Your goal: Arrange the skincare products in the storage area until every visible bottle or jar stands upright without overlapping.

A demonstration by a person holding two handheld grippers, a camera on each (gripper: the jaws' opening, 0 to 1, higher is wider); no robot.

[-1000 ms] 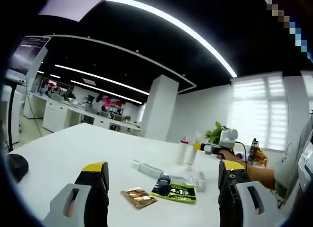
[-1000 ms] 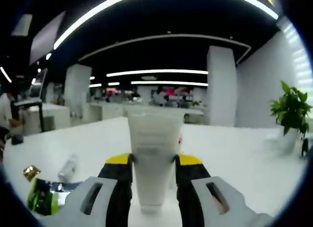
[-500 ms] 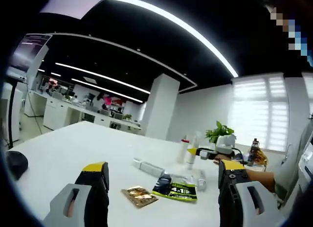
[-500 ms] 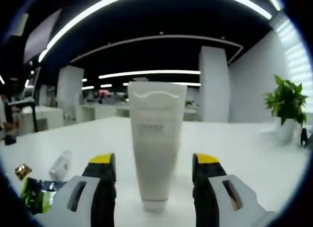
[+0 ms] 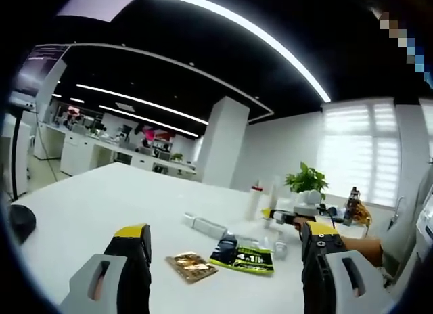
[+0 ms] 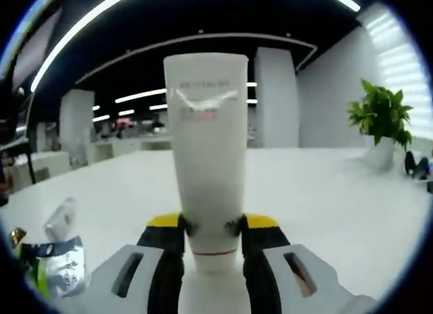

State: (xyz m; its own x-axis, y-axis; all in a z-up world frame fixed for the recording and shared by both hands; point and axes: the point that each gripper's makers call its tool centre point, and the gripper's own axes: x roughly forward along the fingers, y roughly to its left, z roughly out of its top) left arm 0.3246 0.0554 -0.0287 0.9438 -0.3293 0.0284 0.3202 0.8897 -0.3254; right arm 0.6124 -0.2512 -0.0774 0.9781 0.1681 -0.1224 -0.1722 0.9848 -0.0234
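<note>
Behind everything stretches an open office with long ceiling lights, white pillars and a potted plant, and in front of it a broad white counter carries the skincare things. In the right gripper view a white tube stands upright on its cap, and the right claw is closed on its narrow lower end just above the cap, yellow-tipped jaws pressing both sides. A tube like this is probably light and soft-walled, with a smooth, somewhat slippery skin that dents under a hard squeeze; the stiff shoulder near the cap, where the jaws sit, looks the best place to hold it, since the wide flat crimped top would flex and tip. Half a second ago the jaws stood wide apart on either side of the tube; now they have closed onto it again, and the tube looms larger and higher in the view. In the left gripper view the left claw hangs open over the counter with nothing between its jaws. Beyond it lie a green sachet, a small brown packet and a pale bottle on its side, with a slim bottle standing farther off near the right claw; that scene has barely shifted.
</note>
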